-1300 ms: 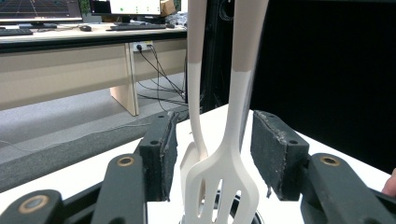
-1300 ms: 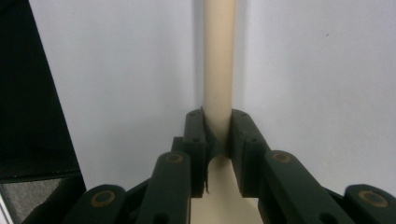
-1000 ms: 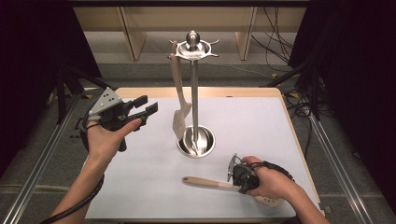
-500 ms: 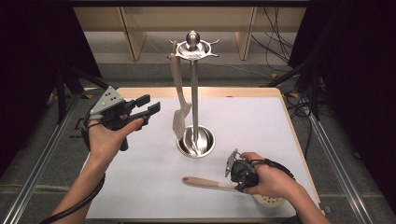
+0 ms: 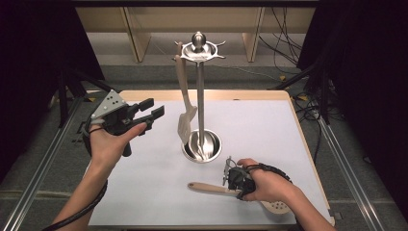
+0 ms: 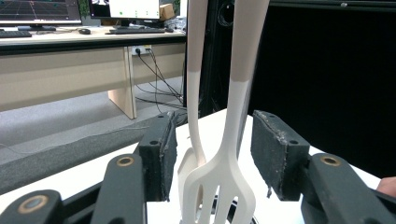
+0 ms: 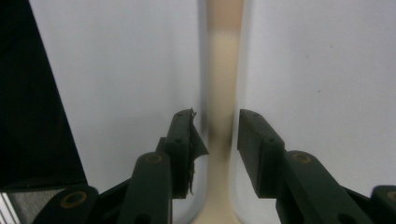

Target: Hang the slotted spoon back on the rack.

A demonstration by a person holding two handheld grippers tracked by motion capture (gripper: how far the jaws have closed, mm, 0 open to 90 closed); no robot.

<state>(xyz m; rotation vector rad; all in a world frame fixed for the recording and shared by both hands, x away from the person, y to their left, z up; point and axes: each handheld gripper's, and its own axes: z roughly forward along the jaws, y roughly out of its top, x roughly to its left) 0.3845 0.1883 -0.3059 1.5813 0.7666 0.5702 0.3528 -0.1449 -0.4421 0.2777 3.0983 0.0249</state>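
A chrome utensil stand (image 5: pixel 200 91) rises from a round base (image 5: pixel 202 146) at the middle of the white table. A cream slotted spatula (image 5: pixel 184 118) hangs from its top ring. My left gripper (image 5: pixel 155 109) is held open above the table to the left of it, pointing at the spatula. In the left gripper view the spatula (image 6: pixel 223 182) hangs beyond the gap of my left gripper (image 6: pixel 212 128). A skimmer with a wooden handle (image 5: pixel 208 188) lies near the front edge. My right gripper (image 5: pixel 227 180) straddles that handle (image 7: pixel 223 88), and the pads (image 7: pixel 184 135) stand a little off it.
The skimmer's perforated head (image 5: pixel 278 207) peeks out under the right hand near the table's front right corner. Wooden desk legs (image 5: pixel 137 38) and cables (image 5: pixel 284 43) lie beyond the far edge. Metal rails (image 5: pixel 45 159) run along both sides of the table.
My left gripper has risen slightly and edged toward the spatula. The right hand has crept a little left along the skimmer handle.
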